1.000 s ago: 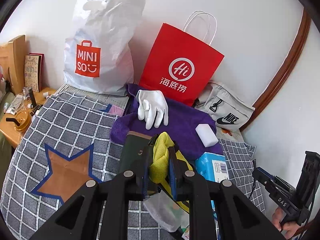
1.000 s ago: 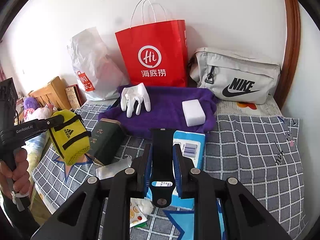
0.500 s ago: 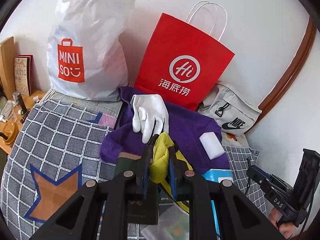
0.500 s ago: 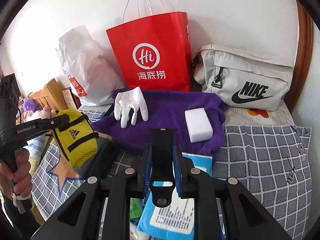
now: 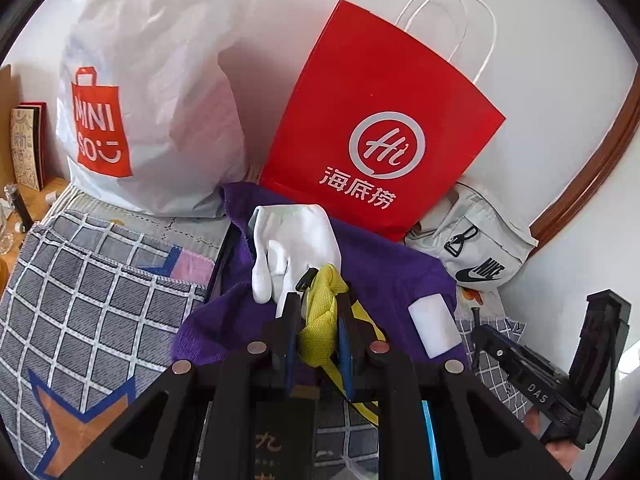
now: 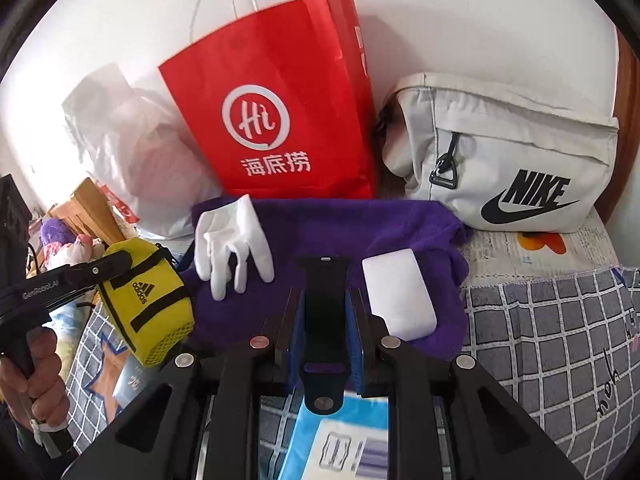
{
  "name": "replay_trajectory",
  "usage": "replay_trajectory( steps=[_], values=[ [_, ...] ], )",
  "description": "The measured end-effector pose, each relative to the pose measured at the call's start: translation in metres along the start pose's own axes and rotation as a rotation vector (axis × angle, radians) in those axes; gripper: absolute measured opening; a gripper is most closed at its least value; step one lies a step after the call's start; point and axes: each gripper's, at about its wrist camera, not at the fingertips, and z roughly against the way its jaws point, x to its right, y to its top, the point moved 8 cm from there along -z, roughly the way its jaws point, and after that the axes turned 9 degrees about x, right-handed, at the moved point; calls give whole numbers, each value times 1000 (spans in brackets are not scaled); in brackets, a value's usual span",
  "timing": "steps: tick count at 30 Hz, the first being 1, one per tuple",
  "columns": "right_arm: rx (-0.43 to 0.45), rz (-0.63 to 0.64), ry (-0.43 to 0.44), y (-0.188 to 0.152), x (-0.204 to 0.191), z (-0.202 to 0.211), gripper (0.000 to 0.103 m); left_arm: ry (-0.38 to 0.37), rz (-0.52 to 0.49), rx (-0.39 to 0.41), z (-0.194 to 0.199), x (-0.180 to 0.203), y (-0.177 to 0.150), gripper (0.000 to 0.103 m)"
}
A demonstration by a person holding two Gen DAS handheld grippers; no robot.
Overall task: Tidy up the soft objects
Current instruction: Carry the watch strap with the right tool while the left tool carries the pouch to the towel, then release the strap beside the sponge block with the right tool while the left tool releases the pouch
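Gripping a black strap (image 6: pixel 323 312) lengthwise, pointing at the red bag (image 6: pixel 276 100), right fingers (image 6: pixel 356 320) pinch it; left hold a yellow pouch (image 5: pixel 320 316).

Ahead of the right hand-held gripper (image 6: pixel 324 304) a towel (image 6: pixel 344 224) lies spread on the bed (image 6: pixel 560 340), with a glove (image 6: pixel 232 248) on its left part and a sponge block (image 6: pixel 398 294) on its right. Behind the towel a paper bag (image 6: pixel 280 104) stands against the wall, a plastic bag (image 6: pixel 120 148) to its left and a waist bag (image 6: pixel 508 152) to its right. The left hand-held gripper (image 5: pixel 318 312), carrying a pouch (image 6: pixel 144 300), hangs left of the glove, above the bed.
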Motion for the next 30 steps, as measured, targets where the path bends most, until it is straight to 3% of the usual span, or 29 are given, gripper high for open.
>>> replay_trajectory(
  steps=[7, 14, 30],
  values=[
    [-55, -18, -53, -7, 19, -42, 21, -9, 11, -7, -28, -6, 4, 17],
    [-123, -29, -59, -23, 30, -69, 21, 47, -4, -54, -55, -22, -6, 17],
    [-150, -39, -17, -29, 34, -77, 21, 120, -73, -157, -85, -30, -27, 26]
  ],
)
